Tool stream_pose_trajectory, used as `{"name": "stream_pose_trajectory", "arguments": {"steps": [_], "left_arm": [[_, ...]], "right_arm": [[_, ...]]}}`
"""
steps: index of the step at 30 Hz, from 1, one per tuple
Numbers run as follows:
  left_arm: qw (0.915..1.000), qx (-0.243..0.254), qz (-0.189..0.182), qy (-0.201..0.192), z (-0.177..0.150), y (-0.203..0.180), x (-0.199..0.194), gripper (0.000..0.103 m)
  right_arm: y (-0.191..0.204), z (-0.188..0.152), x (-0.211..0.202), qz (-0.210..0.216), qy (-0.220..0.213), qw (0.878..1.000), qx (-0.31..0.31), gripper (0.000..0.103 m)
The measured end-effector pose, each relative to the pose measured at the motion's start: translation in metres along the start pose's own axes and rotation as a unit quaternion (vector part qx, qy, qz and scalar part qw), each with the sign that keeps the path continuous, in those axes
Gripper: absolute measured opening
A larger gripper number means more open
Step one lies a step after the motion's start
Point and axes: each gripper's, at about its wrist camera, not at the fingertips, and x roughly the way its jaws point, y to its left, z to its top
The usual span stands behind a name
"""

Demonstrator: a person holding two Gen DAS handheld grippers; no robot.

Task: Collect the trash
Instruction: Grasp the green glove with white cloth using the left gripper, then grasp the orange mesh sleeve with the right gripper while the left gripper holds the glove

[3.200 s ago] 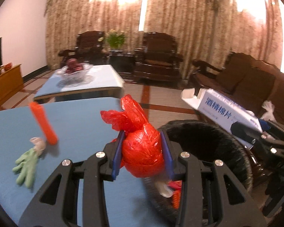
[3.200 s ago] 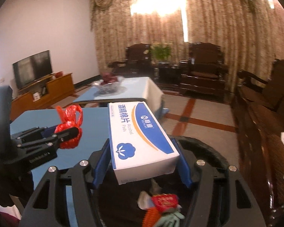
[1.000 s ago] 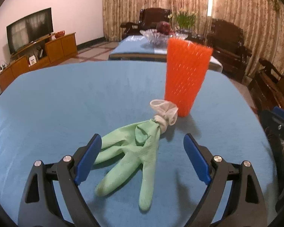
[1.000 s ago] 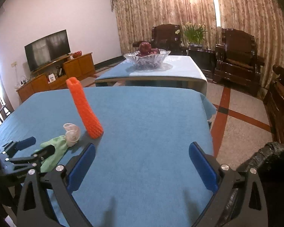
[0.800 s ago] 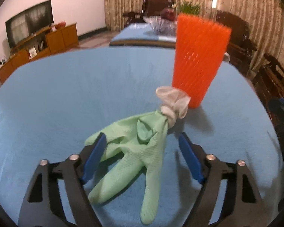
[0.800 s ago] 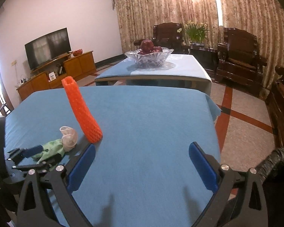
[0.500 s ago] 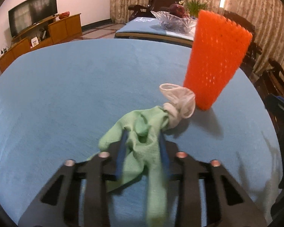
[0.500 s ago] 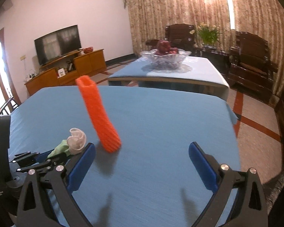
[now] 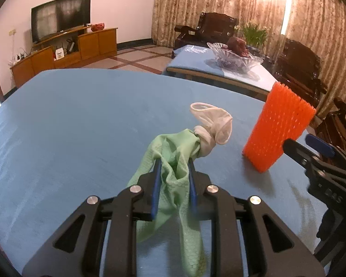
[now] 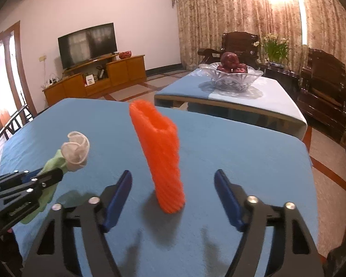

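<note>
Wide table under blue cloth [image 10: 230, 161] as the landmark. Near its middle stands an orange foam mesh sleeve [image 10: 159, 159], between the closing jaws of the right gripper [image 10: 173, 196], pads not yet touching: best squeezed gently low down. Left of it, clamped in the left gripper [image 9: 173, 184], hangs a limp green rubber glove [image 9: 175, 161]: best lifted clear.

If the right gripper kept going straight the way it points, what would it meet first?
Most likely the orange foam net sleeve, leaning on the blue table just ahead, between the closing, still apart jaws of the right gripper. Depth is approximate.
</note>
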Motion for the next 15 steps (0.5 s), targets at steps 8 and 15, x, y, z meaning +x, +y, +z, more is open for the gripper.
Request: {"name": "stream_pose_trajectory", "arguments": {"steps": [8, 15], "left_arm": [[0.9999, 0.004, 0.003, -0.015, 0.006, -0.003, -0.016, 0.02], [0.9996, 0.011, -0.002, -0.027, 0.013, -0.01, -0.028, 0.02]], "right_arm": [[0.005, 0.002, 0.009, 0.019, 0.024, 1.0, -0.004, 0.016], [0.01, 0.006, -0.012, 0.034, 0.013, 0.999, -0.01, 0.012]]}}
